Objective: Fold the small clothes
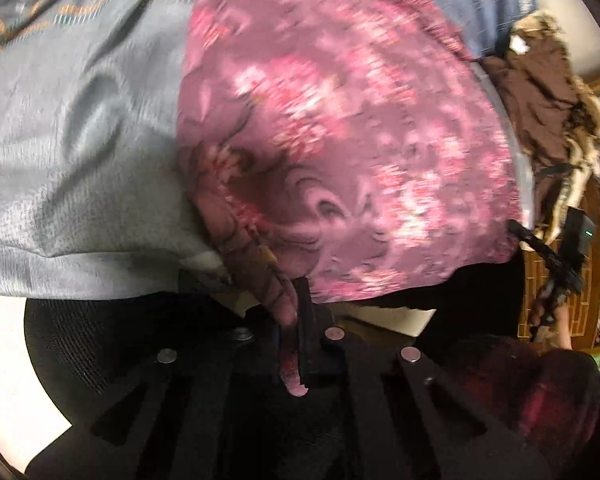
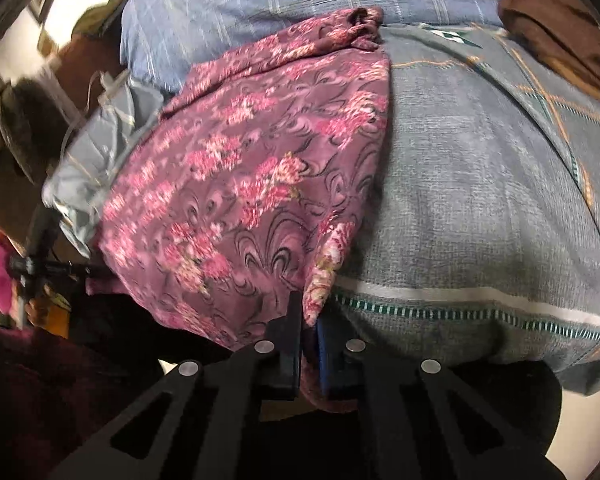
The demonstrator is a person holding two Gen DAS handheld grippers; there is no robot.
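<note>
Left claw [image 1: 296,320] clamped tight on edge of pink floral cloth [image 1: 340,128]; strip of cloth hangs through between its fingers. Right claw [image 2: 310,332] likewise pinched shut on another edge of same cloth [image 2: 240,184]. Cloth spread over grey-blue bedsheet [image 2: 480,200] with teal-and-orange stripes, one corner bunched at far end. Brown garment [image 1: 548,100] lies beside cloth, at bed's edge. Both views blurred.
</note>
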